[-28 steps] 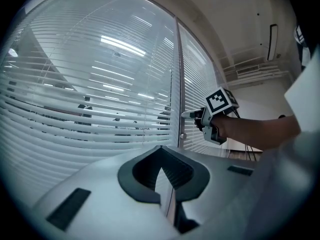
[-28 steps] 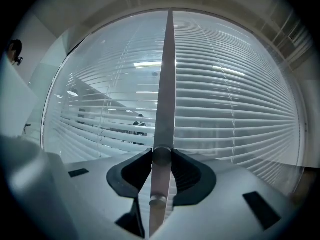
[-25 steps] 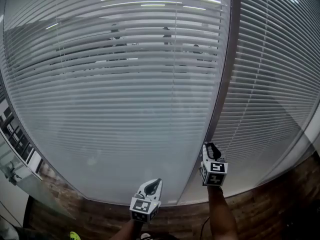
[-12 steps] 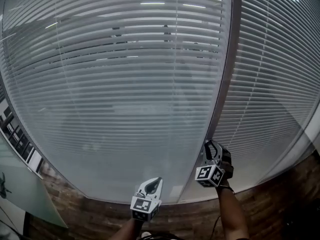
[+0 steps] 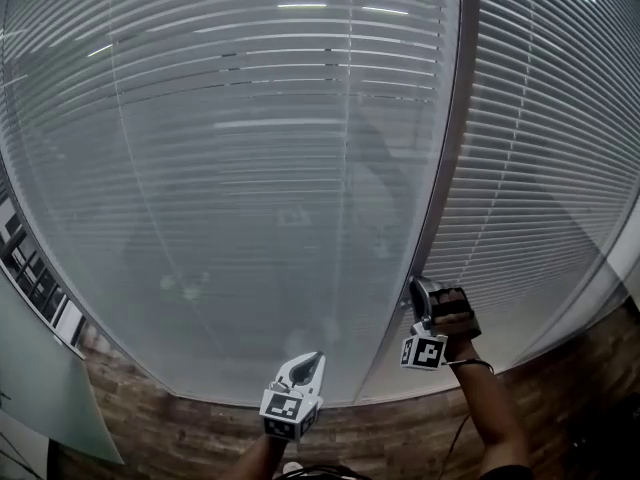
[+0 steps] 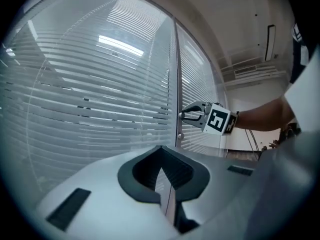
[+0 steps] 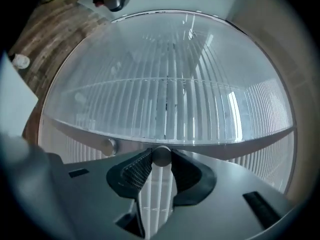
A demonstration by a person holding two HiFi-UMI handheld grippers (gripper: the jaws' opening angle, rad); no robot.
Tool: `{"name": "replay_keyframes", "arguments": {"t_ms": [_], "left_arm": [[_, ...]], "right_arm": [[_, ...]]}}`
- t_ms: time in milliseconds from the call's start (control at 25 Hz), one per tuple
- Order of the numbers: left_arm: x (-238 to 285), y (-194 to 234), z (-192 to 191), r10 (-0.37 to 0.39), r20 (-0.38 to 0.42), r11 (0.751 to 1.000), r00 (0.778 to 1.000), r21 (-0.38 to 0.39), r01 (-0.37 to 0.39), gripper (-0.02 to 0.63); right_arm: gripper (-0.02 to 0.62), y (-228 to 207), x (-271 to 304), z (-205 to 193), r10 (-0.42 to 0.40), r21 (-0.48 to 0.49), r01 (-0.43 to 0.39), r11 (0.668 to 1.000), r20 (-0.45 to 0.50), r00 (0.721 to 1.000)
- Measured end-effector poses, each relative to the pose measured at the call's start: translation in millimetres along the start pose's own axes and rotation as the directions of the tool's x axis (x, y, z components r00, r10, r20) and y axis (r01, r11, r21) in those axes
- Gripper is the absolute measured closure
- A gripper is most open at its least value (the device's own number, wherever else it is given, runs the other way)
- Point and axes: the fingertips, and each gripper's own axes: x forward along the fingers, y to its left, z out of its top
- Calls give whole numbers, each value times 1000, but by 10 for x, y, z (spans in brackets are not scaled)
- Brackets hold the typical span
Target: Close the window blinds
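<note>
right gripper [image 5: 417, 288] pinches the round knob [image 7: 161, 155] straight ahead on the frame post [image 5: 450, 148]; left gripper [image 5: 314, 362], closed and empty, hangs nearer, to its left.

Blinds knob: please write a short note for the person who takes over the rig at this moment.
Right gripper: jaws shut on the small round knob at the post between the two panes.
Left gripper: jaws together, empty, held low, off the glass.
Left blind: behind glass; slats look almost closed, with only faint shapes showing through.
Done: most of the tilting, it seems.
Left: perhaps turn the knob a little more, then release it. Check the right blind; I cannot judge it.
</note>
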Motion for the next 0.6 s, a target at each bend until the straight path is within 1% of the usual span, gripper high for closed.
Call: {"name": "replay_keyframes", "arguments": {"t_ms": [120, 200, 240, 280, 320, 360, 400, 440, 520, 600], "left_arm": [[16, -25, 10, -1, 3, 1000, 1000, 2, 1, 606], [18, -44, 16, -2, 3, 1000, 1000, 3, 2, 606], [15, -51, 17, -2, 2, 1000, 1000, 4, 2, 606], [11, -57, 18, -2, 2, 1000, 1000, 6, 2, 606], [8, -61, 18, -1, 2, 1000, 1000, 7, 1, 606], [5, -61, 17, 0, 3, 1000, 1000, 8, 0, 606], [2, -61, 14, 2, 2, 1000, 1000, 8, -2, 606], [0, -65, 9, 2, 0, 1000, 1000, 8, -2, 606], [7, -84, 6, -2, -1, 1000, 1000, 7, 2, 605], [13, -91, 12, -1, 2, 1000, 1000, 5, 1, 606]], "right_arm": [[469, 5, 11, -4, 2, -59, -1, 998, 11, 1000], [469, 1, 11, -7, -3, -43, 4, 999, 12, 1000], [469, 0, 8, -8, -7, -13, 7, 1000, 11, 1000], [469, -2, 6, -13, -10, 37, 9, 999, 11, 1000], [469, -7, 7, -23, -11, 113, 10, 994, 10, 1000], [469, -17, 13, -36, -10, 216, 8, 976, 8, 1000], [468, -31, 18, -47, -8, 336, 6, 942, 5, 1000], [469, -47, 17, -53, -6, 456, 4, 890, 3, 1000], [468, -90, 4, -55, -3, 651, -3, 759, 8, 1000], [468, -150, -5, -43, 0, 782, -14, 623, 18, 1000]]}}
